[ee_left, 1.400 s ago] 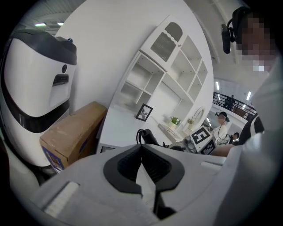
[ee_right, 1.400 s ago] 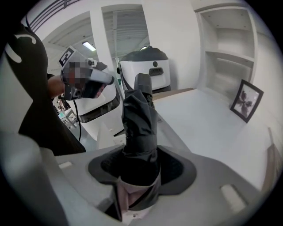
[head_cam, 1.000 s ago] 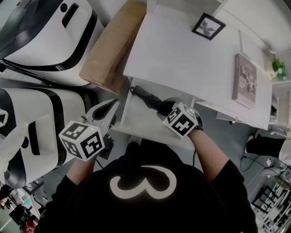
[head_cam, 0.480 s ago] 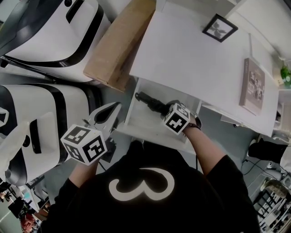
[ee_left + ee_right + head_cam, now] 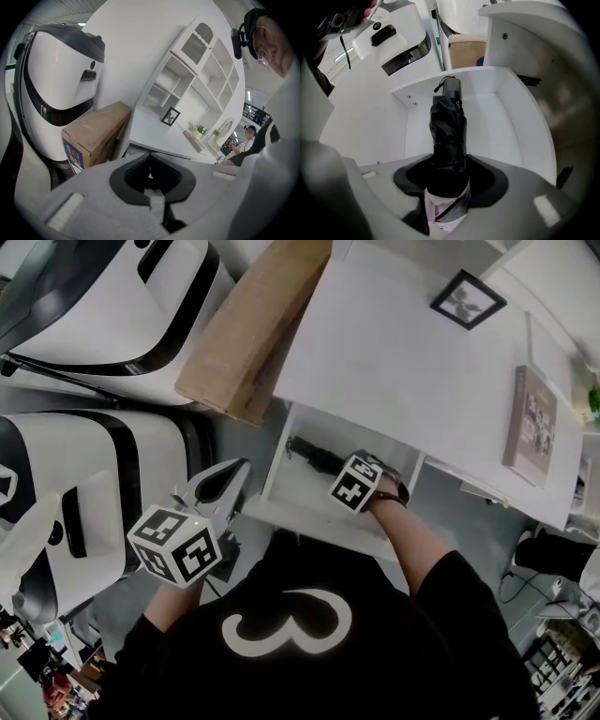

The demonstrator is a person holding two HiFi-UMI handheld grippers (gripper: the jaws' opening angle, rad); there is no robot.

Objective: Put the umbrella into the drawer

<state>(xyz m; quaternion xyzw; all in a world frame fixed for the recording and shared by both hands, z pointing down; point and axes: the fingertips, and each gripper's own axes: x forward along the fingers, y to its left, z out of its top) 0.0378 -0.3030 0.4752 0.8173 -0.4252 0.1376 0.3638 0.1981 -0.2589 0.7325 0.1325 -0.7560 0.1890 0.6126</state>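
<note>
My right gripper (image 5: 339,469) is shut on a folded black umbrella (image 5: 312,456), which points toward the drawer's far left corner. In the right gripper view the umbrella (image 5: 449,136) sticks out from between the jaws (image 5: 447,180), its strapped tip low over the floor of the open white drawer (image 5: 501,126). The drawer (image 5: 286,495) is pulled out from under the white table. My left gripper (image 5: 217,486) hangs left of the drawer front, above the grey floor. Its jaws (image 5: 150,157) meet at the tips with nothing between them.
A cardboard box (image 5: 248,329) leans beside the white table (image 5: 412,362) on the left. A framed picture (image 5: 466,299) and a book (image 5: 530,426) lie on the tabletop. Large white-and-black machines (image 5: 103,296) stand at the left. White shelves (image 5: 197,79) rise behind the table.
My right gripper has sunk with the umbrella, down into the open drawer. The left gripper has dropped slightly and stays shut.
</note>
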